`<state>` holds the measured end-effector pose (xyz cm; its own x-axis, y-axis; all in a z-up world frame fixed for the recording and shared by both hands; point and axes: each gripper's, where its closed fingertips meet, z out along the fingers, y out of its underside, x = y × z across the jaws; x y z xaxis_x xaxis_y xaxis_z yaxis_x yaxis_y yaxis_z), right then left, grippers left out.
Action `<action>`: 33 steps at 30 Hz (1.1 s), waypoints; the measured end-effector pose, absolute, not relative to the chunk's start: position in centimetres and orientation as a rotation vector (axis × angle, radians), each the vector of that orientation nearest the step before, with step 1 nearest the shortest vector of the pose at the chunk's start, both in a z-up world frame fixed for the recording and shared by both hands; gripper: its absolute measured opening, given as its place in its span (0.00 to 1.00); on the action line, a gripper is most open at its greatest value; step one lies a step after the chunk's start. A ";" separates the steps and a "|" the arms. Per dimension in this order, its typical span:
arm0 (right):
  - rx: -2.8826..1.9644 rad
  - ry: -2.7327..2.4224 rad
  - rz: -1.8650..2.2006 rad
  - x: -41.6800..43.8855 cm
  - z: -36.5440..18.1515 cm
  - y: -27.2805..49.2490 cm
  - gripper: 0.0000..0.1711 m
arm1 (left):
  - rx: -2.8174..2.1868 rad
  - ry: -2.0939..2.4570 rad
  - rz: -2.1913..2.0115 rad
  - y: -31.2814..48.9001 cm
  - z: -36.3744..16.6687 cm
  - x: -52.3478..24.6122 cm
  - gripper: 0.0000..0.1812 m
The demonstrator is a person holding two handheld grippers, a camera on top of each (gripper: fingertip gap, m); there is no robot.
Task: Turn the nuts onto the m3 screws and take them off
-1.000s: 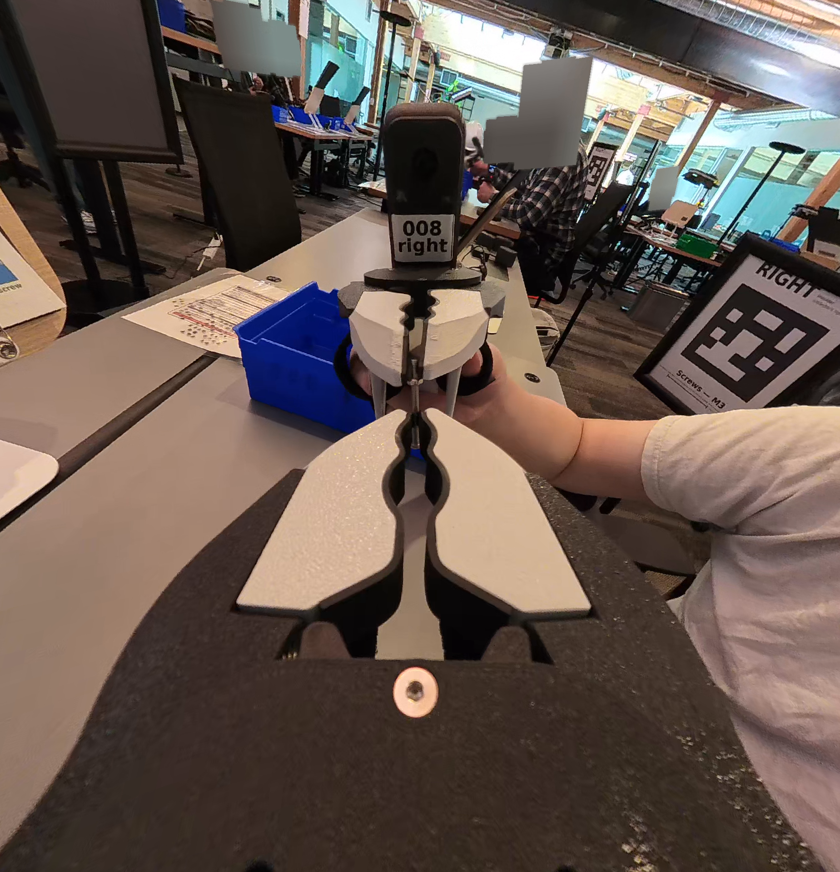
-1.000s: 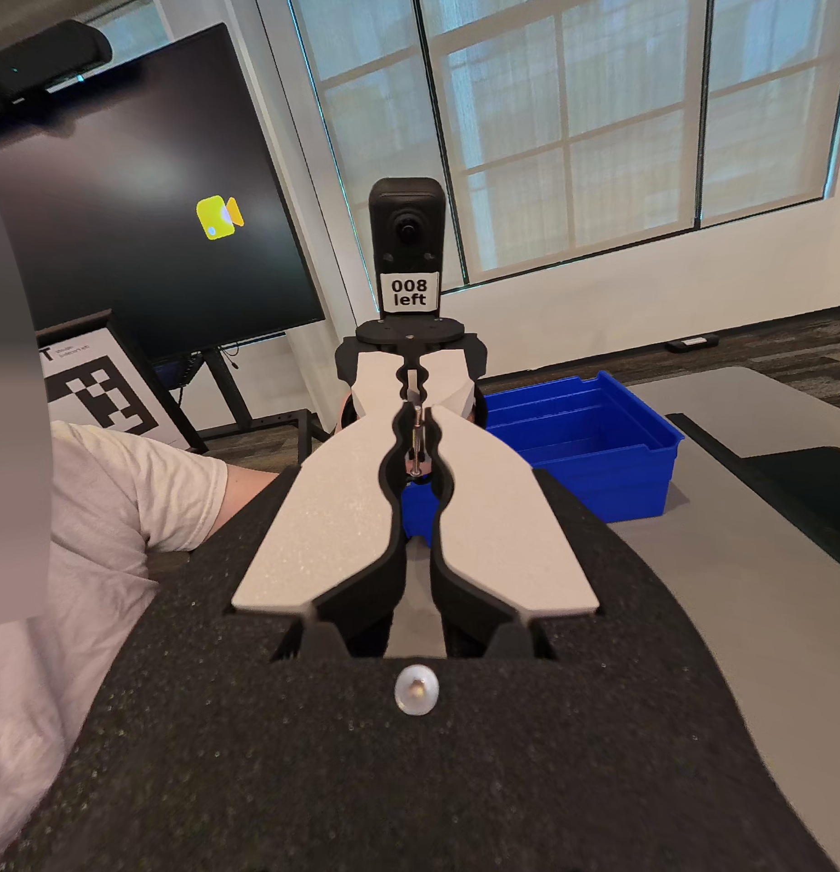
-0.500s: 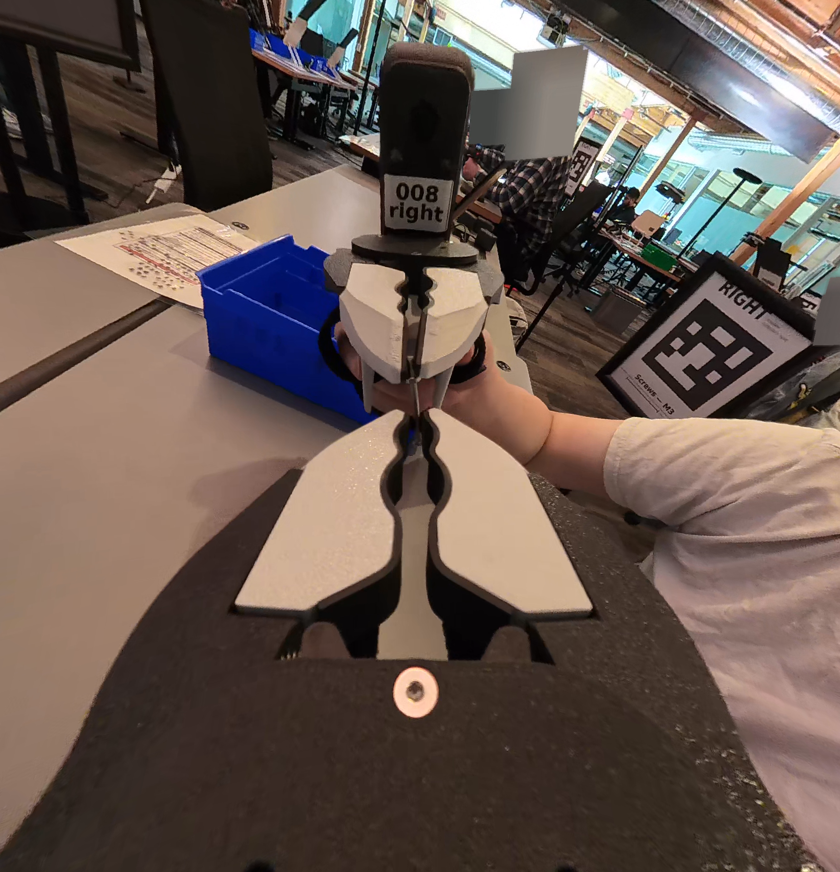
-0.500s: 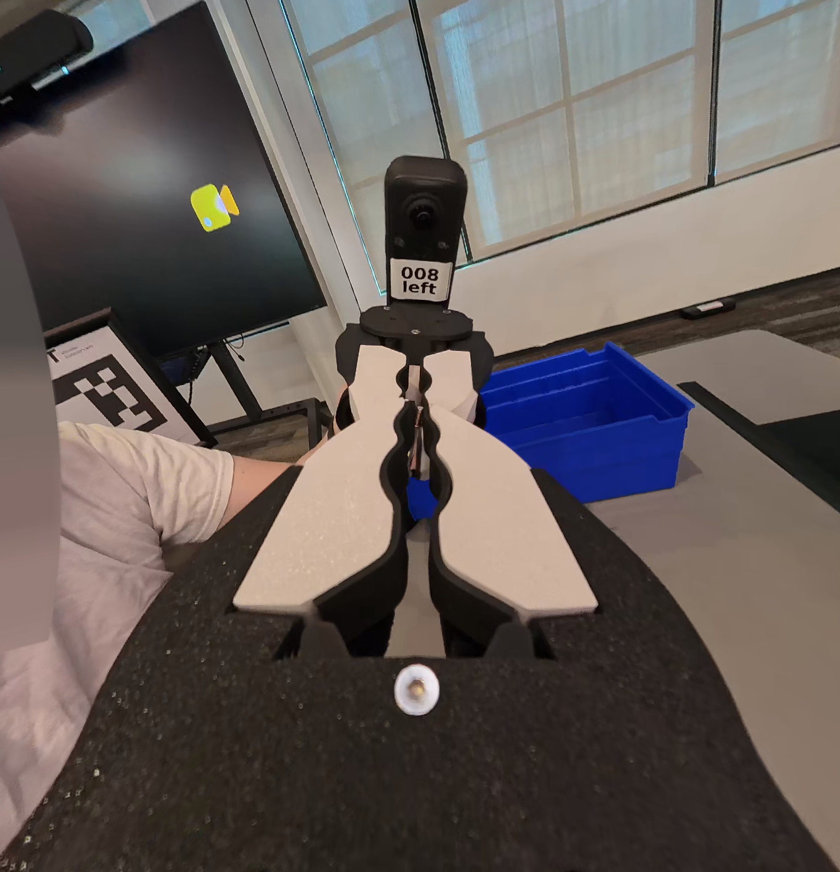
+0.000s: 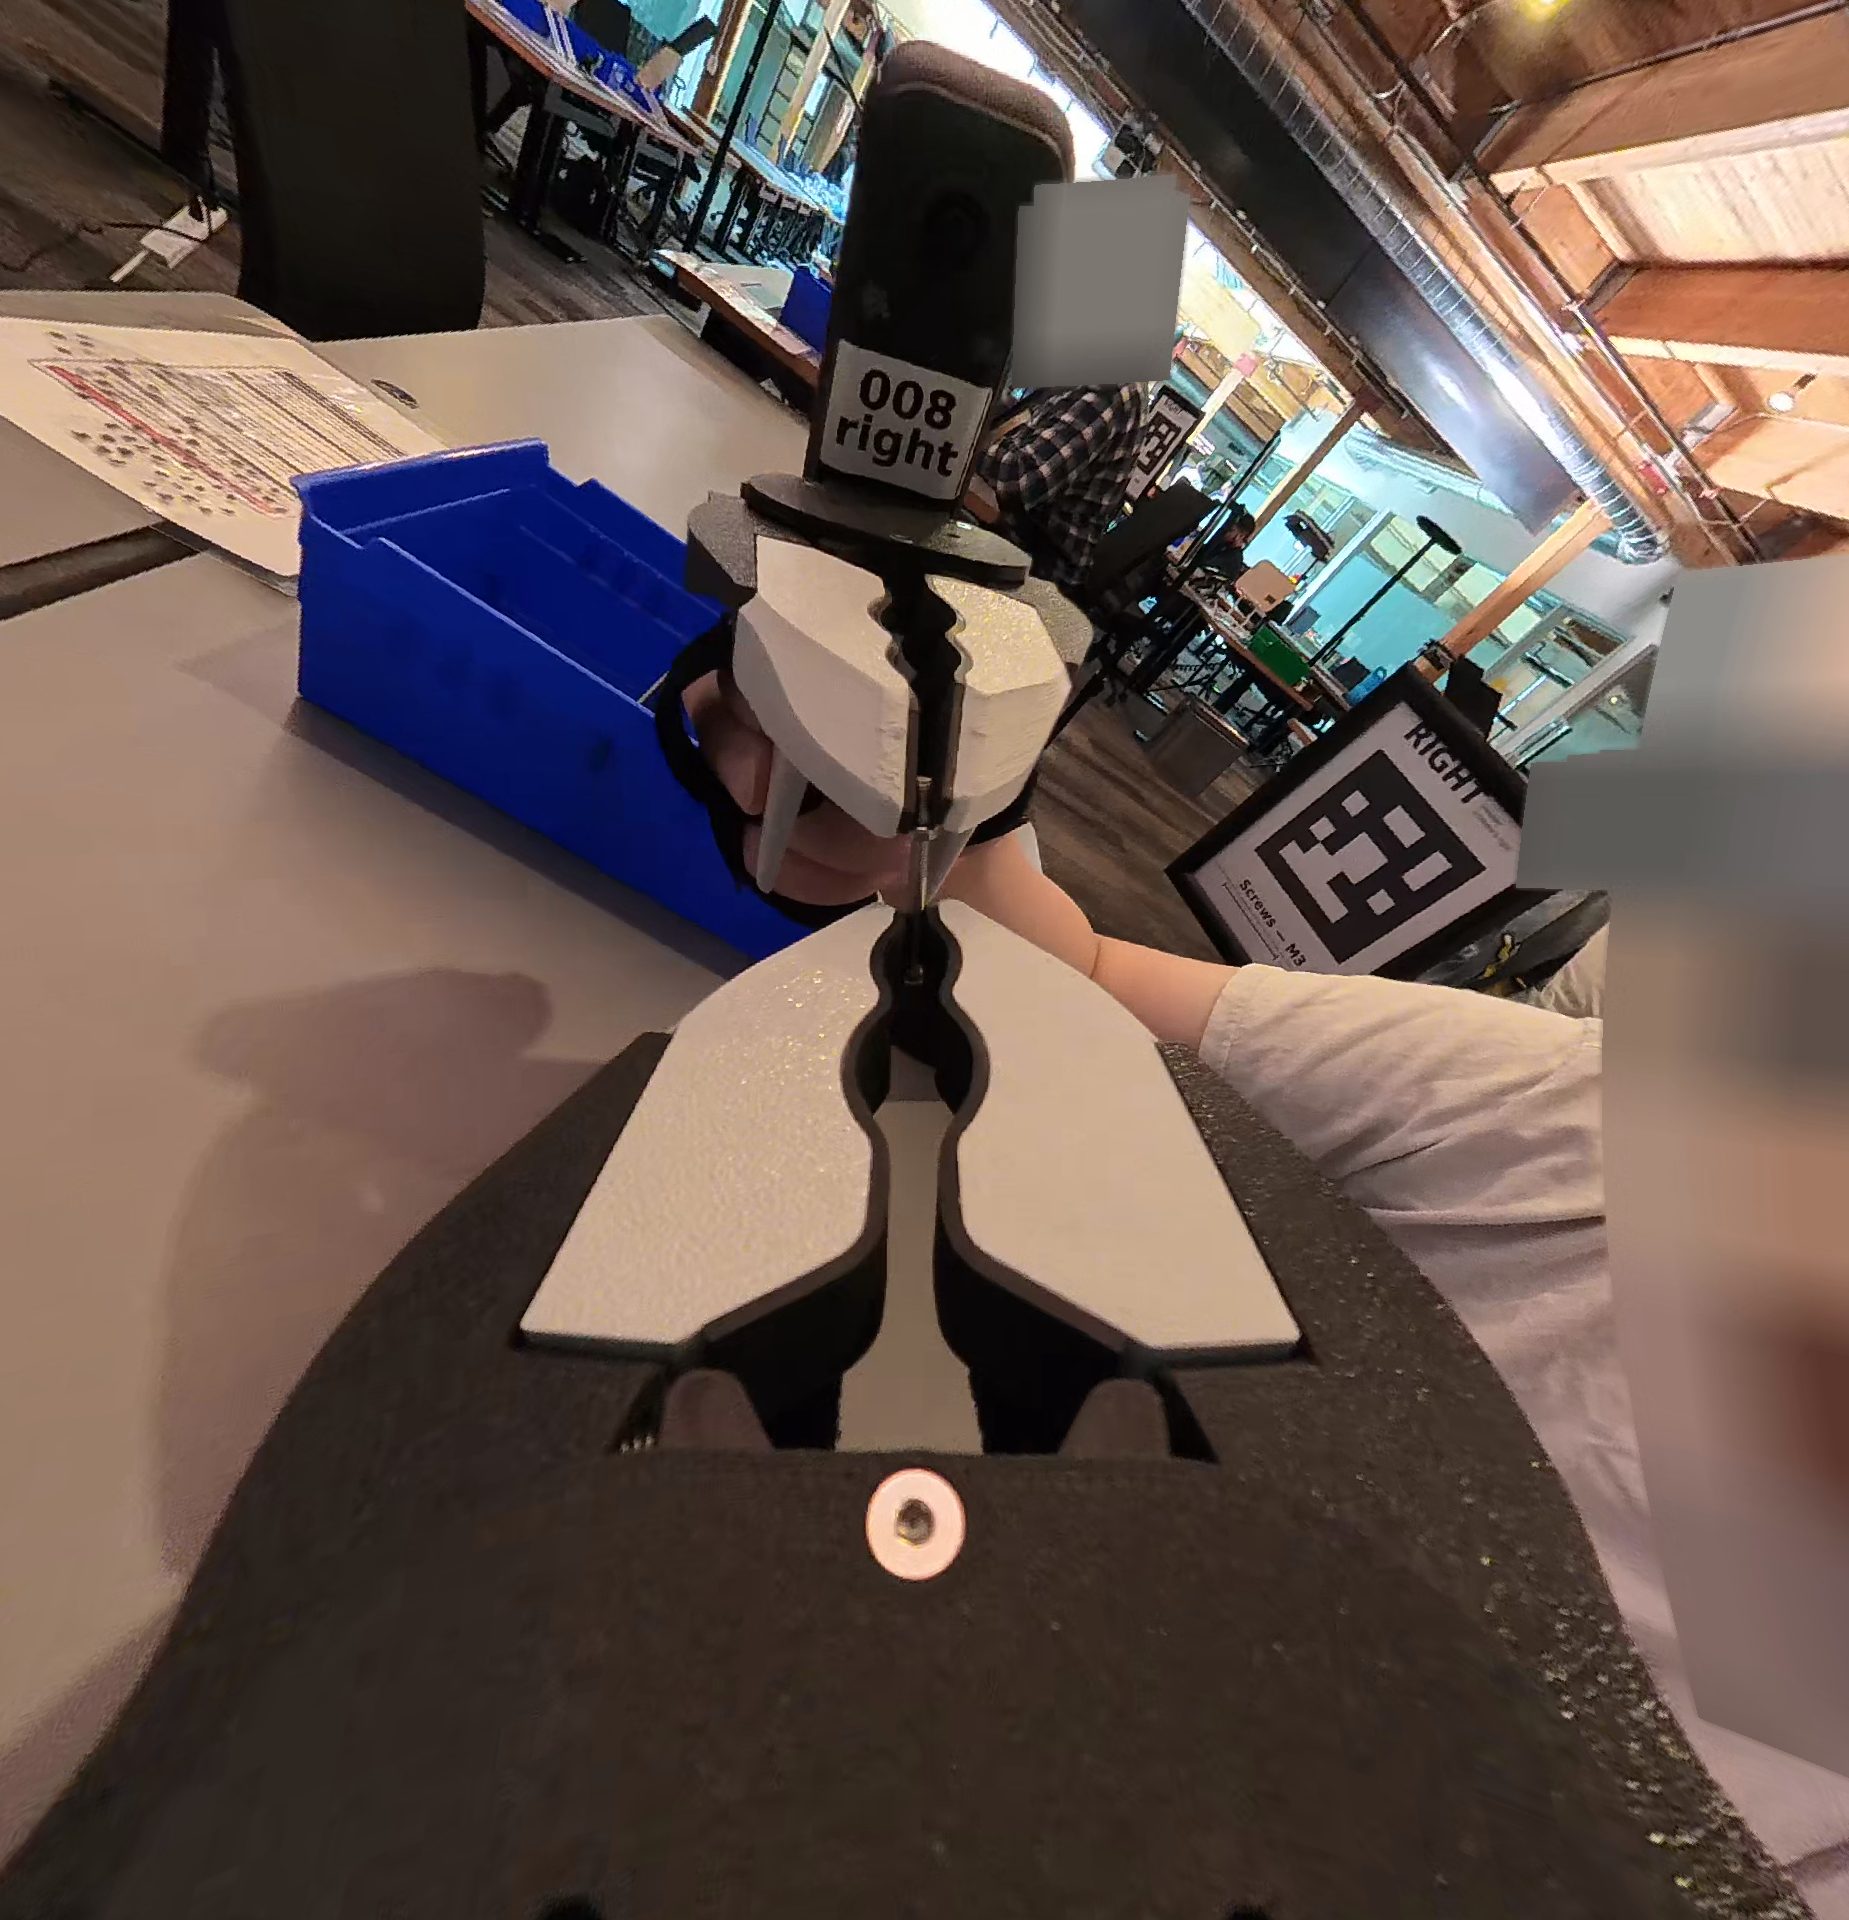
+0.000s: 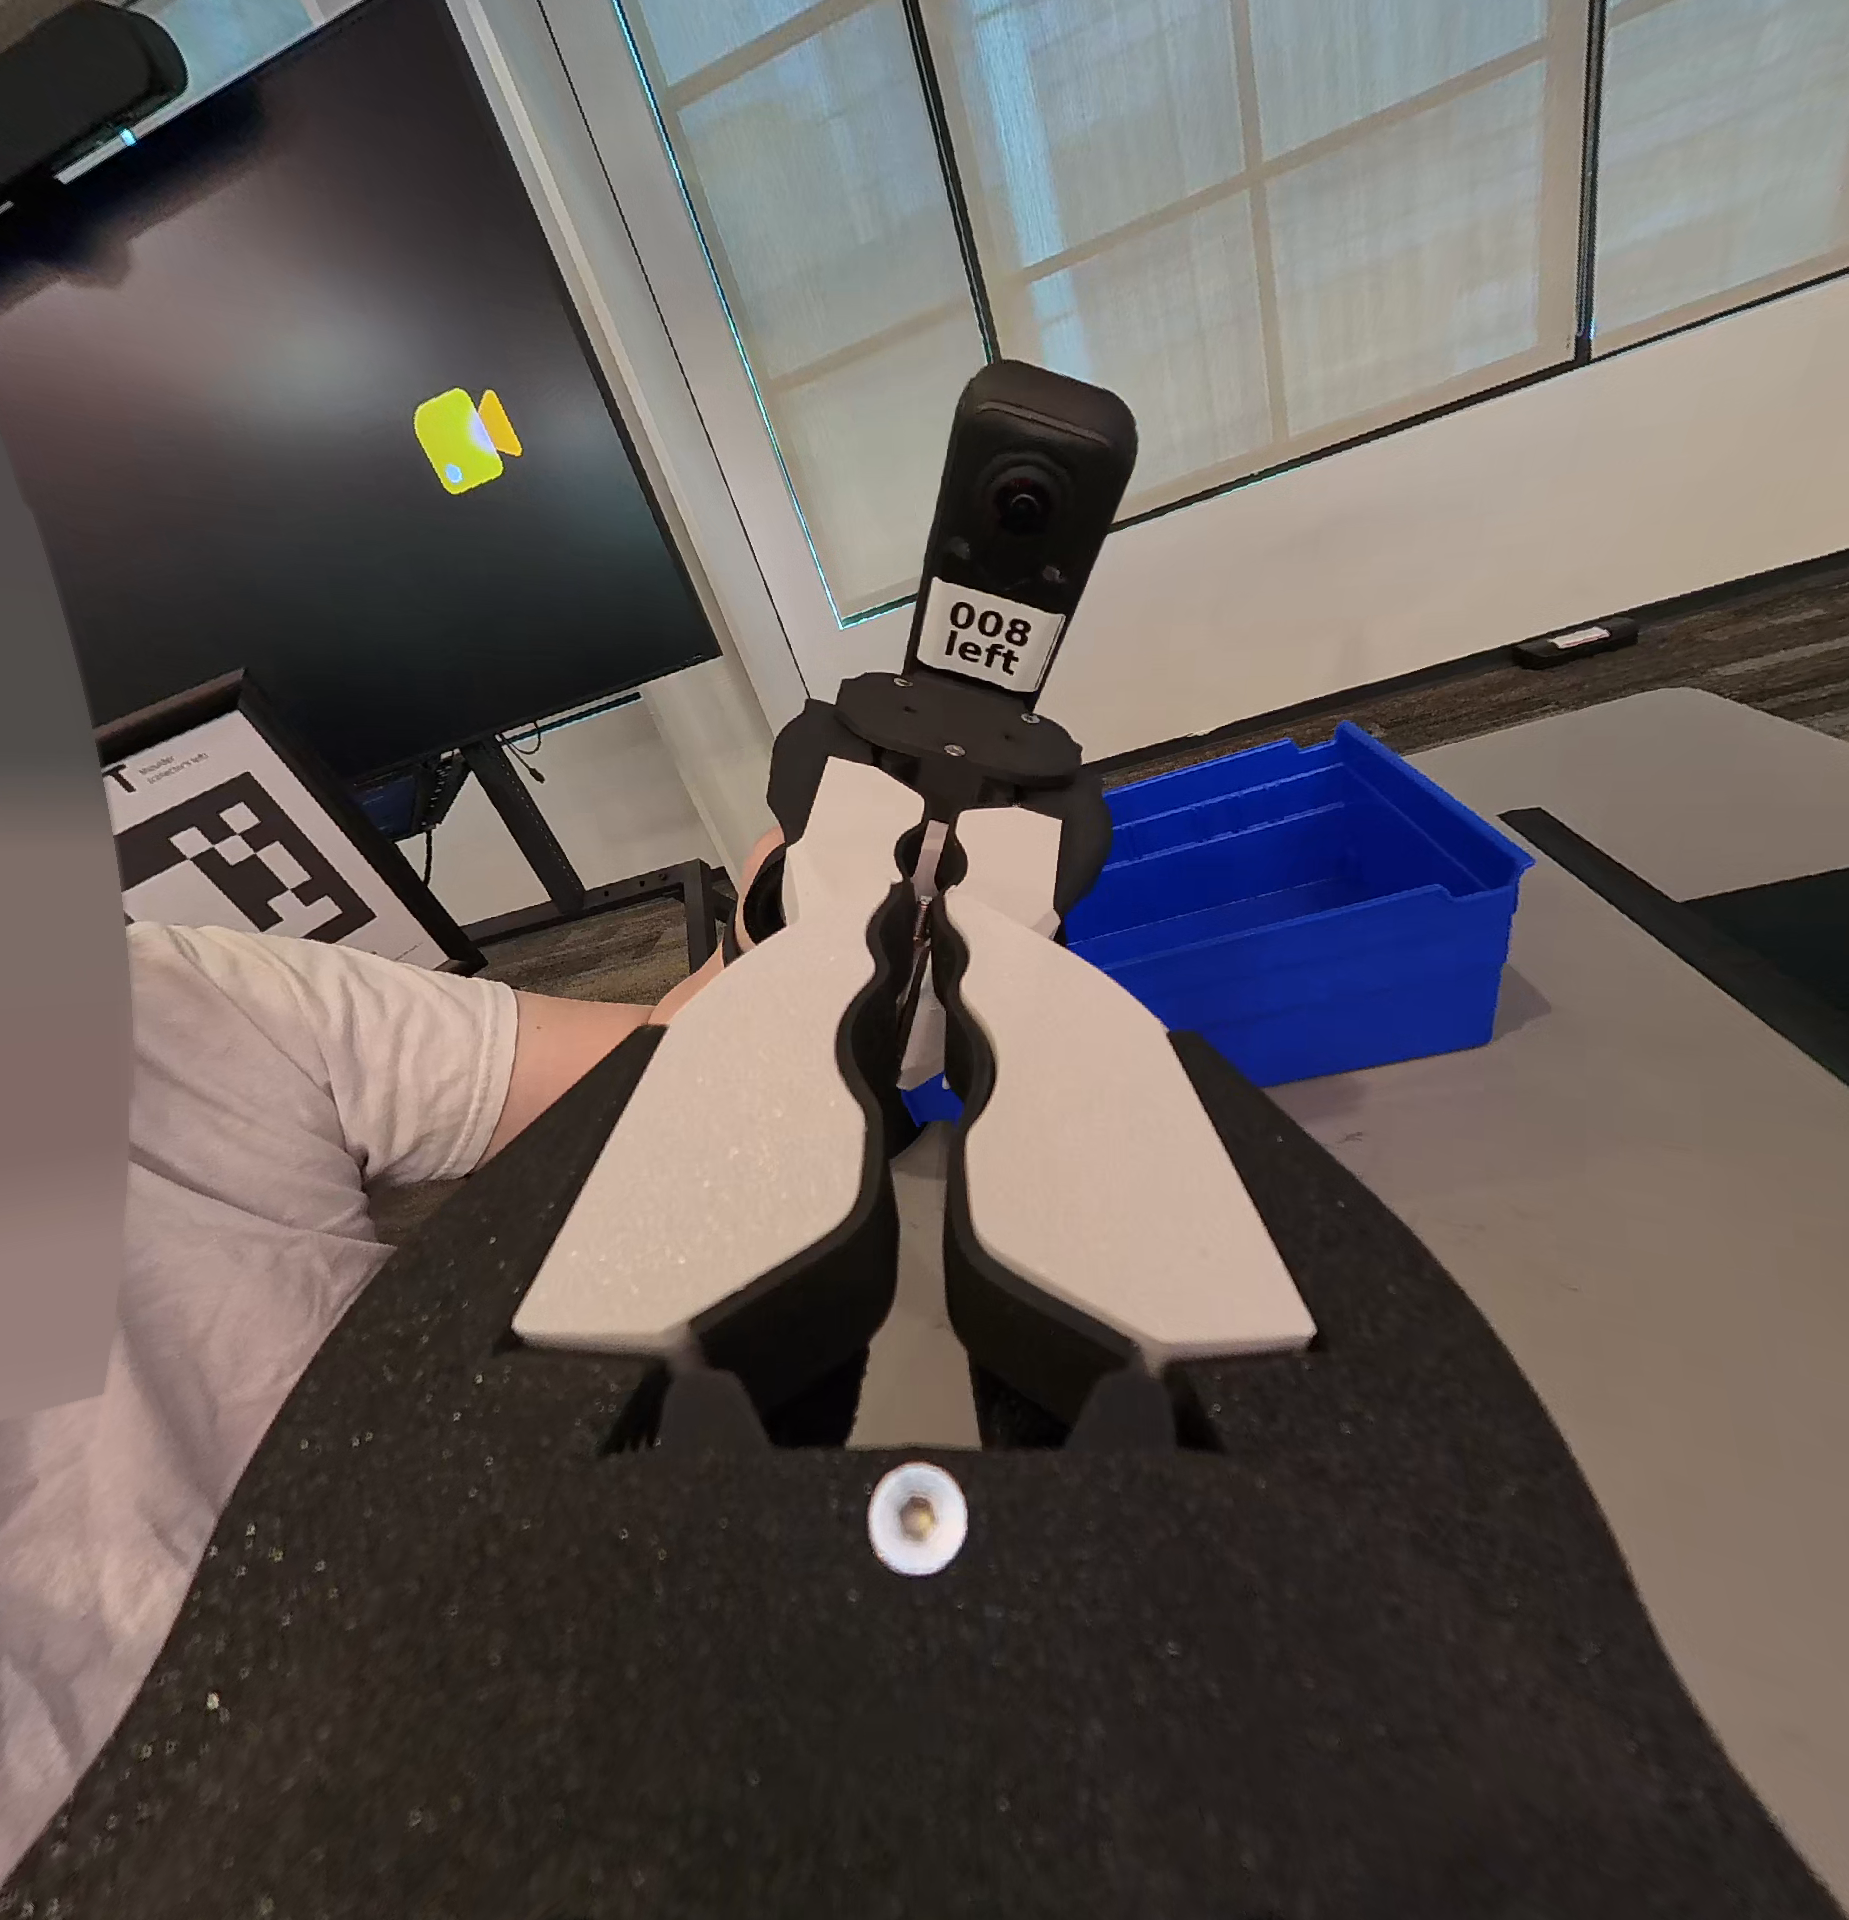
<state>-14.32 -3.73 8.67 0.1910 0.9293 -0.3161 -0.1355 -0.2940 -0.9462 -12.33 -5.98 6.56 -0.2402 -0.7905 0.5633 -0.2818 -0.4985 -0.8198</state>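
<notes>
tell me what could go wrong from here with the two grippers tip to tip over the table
1. The screw is pinched only at the very tips of the right gripper; a small twist off axis could pop it out, and it may roll off the grey table.
2. The left gripper meets it at an angle in the right wrist view, so a nut could cross-thread or slip. The nut itself is too small to make out.
3. Anything dropped would miss the blue bin, which sits off to the side.
</notes>
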 end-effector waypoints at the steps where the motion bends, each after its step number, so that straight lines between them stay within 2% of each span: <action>1: -1.446 -0.808 1.316 -14.3 8.6 -3.7 0.02 | -1.634 1.284 -1.786 -5.9 6.5 -12.3 0.01; 28: -1.449 -0.799 1.317 -14.0 8.4 -3.3 0.02 | -1.641 1.251 -1.816 -5.7 6.3 -12.1 0.01; 33: -1.379 -0.744 1.218 -12.8 10.1 -2.8 0.10 | -1.608 1.254 -1.803 -5.6 6.7 -12.1 0.01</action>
<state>-12.85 -2.81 10.09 0.2753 0.9270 -0.2547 -0.1967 -0.2050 -0.9588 -12.15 -5.63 6.68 -0.2452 -0.7908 0.5608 -0.2506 -0.5071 -0.8247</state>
